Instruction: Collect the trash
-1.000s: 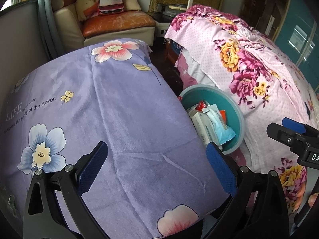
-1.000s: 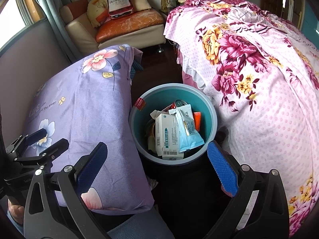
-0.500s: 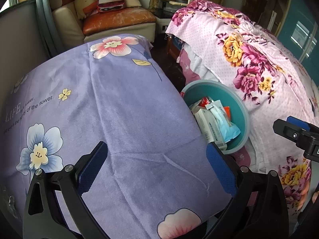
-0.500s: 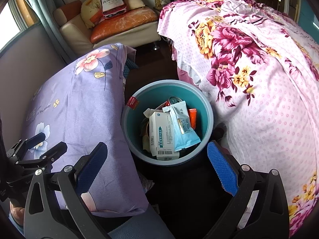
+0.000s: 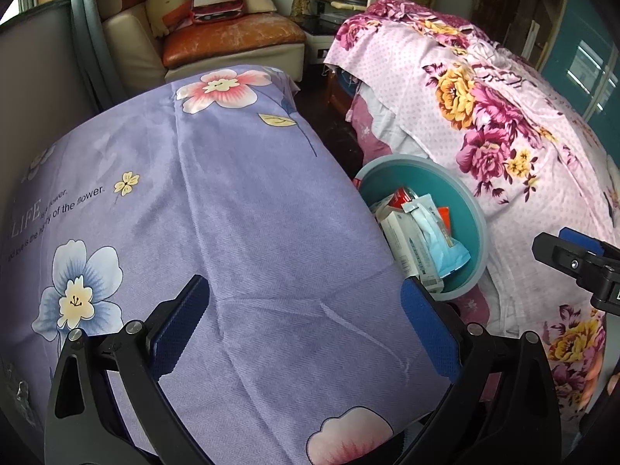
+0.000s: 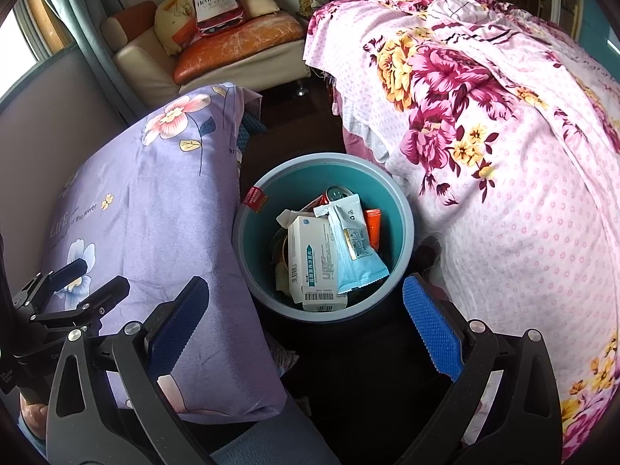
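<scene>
A teal round bin (image 6: 399,209) (image 5: 474,228) stands on the dark floor between a purple flowered surface and a pink bed. Inside it lie a white carton (image 6: 310,255), a light blue pouch (image 6: 356,255), an orange sachet (image 6: 373,224) and a can top (image 6: 338,193). My right gripper (image 6: 306,317) hangs open just above the bin's near rim, holding nothing. My left gripper (image 5: 304,325) is open over the purple cloth (image 5: 217,209), empty, left of the bin; it also shows at the left edge of the right wrist view (image 6: 77,283).
A red tag (image 6: 254,198) sticks out at the bin's left rim. The pink flowered bed (image 6: 503,147) fills the right. A beige sofa (image 6: 217,54) with an orange cushion and a Hennessy bag (image 6: 215,2) stands at the back. A crumpled wrapper (image 6: 285,358) lies on the floor by the purple cloth.
Both views have shifted slightly: the bin sits a little further right and lower in the left wrist view. Both grippers stay open and empty.
</scene>
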A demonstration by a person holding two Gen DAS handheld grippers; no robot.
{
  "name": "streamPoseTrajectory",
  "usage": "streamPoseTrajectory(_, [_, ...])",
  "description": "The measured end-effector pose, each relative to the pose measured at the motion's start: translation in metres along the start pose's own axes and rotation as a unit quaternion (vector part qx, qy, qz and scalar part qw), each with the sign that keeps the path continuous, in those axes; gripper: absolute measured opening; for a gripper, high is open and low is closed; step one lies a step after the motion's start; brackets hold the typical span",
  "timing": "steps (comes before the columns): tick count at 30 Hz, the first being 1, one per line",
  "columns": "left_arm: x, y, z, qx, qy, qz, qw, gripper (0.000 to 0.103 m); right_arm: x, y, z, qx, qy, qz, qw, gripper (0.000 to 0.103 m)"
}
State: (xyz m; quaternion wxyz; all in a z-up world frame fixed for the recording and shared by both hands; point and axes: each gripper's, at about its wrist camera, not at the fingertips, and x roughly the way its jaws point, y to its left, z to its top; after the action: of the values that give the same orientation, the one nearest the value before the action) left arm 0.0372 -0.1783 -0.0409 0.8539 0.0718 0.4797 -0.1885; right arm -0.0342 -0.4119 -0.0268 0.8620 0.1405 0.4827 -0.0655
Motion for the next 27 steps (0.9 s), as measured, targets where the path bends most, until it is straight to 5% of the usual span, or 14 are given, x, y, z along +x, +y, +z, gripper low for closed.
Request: streamPoseTrajectory(27, [0.0005,0.0028,0.0005,0.0,0.0,-0.002,1.0,0.099,0.0019,0.0057,-0.0005,-0.003,0.003,0.0,1.0,0.096])
